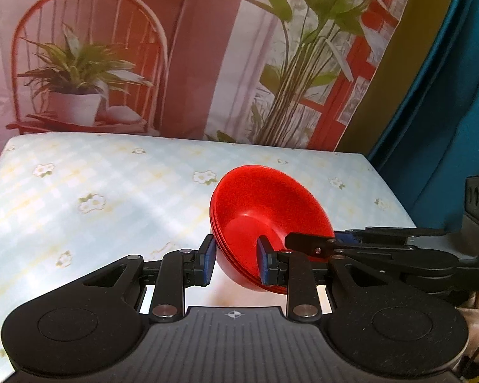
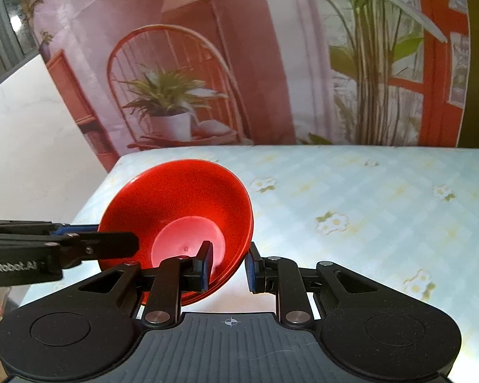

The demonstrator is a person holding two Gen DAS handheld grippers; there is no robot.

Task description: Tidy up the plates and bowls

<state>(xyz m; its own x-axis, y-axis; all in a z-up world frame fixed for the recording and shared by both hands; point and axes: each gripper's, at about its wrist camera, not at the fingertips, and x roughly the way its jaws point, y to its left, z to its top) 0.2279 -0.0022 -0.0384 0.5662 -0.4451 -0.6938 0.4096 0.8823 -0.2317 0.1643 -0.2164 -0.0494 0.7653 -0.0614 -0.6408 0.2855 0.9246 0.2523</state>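
With both tools clamped on opposite rims, I hold the red bowl stack [image 1: 265, 214] tilted above the surface [image 1: 111, 191].

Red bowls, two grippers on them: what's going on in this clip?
A person holds a gripper in each hand, and both are clamped on one nested stack of red bowls. The left gripper pinches the wall on one side, one pad inside and one outside; the right gripper does the same on the opposite side. The stack is tilted, its opening turned away from the cameras, and looks to be carried above the floral tablecloth. No plates or other dishes show.
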